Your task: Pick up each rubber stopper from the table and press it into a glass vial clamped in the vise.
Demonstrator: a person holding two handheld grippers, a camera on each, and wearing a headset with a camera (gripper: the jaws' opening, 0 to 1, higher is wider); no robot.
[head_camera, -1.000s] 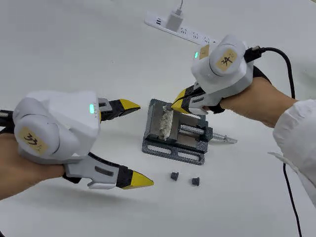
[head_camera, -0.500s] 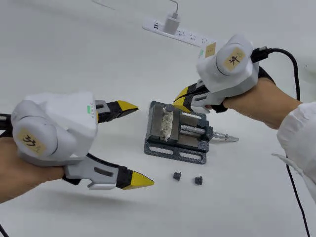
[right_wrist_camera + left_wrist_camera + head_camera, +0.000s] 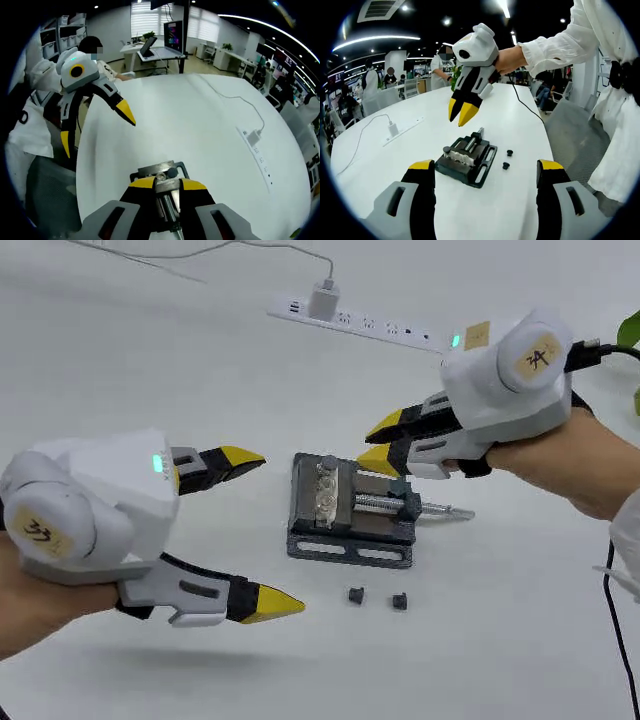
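Hovering just above the vise point(image 3: 350, 545) and its clamped vials point(image 3: 325, 498), the right gripper point(image 3: 378, 443) has its fingers point(image 3: 395, 423) drawn narrow, with nothing seen between them. Two rubber stoppers point(image 3: 354, 594) lie on the surface point(image 3: 200, 360) just in front of the vise, so fetching one looks like the step in hand. Either gripper must descend over a stopper and close on it; the left gripper point(image 3: 280, 530), fingers spread wide, waits beside the vise.

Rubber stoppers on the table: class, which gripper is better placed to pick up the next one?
Left, probably. The left gripper is wide open, its lower jaw tip near the two rubber stoppers; the right gripper hovers beyond the vise, jaws barely parted.
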